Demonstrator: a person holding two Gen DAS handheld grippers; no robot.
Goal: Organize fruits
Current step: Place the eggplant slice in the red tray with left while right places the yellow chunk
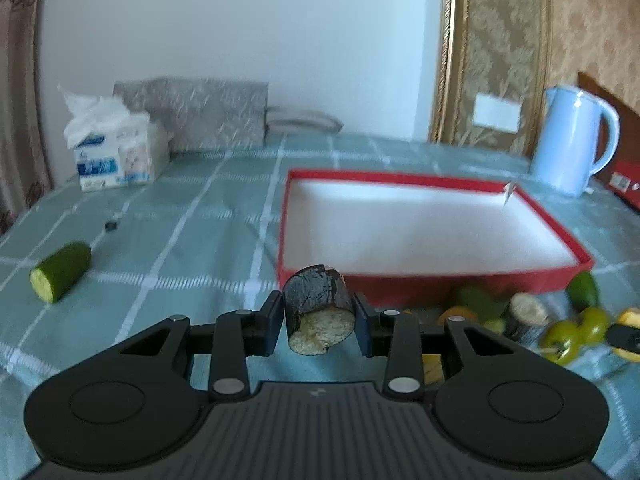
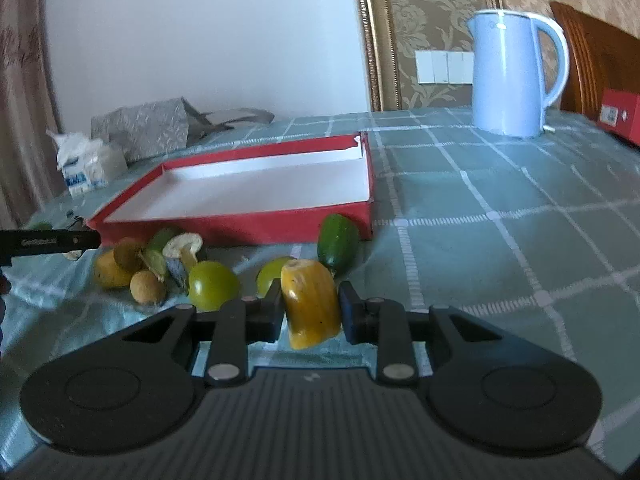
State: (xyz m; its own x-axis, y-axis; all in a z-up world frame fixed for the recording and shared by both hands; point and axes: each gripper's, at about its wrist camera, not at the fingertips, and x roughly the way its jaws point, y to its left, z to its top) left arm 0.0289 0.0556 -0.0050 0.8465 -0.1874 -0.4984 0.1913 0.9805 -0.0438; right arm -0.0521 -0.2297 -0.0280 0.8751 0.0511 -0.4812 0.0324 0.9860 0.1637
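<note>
Nearby, a red box [image 2: 248, 224] stands behind loose fruits [image 2: 212, 284].

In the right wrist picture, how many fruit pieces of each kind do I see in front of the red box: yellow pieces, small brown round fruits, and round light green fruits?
Yellow pieces: 2
Brown round fruits: 2
Round light green fruits: 2
Total: 6
</note>
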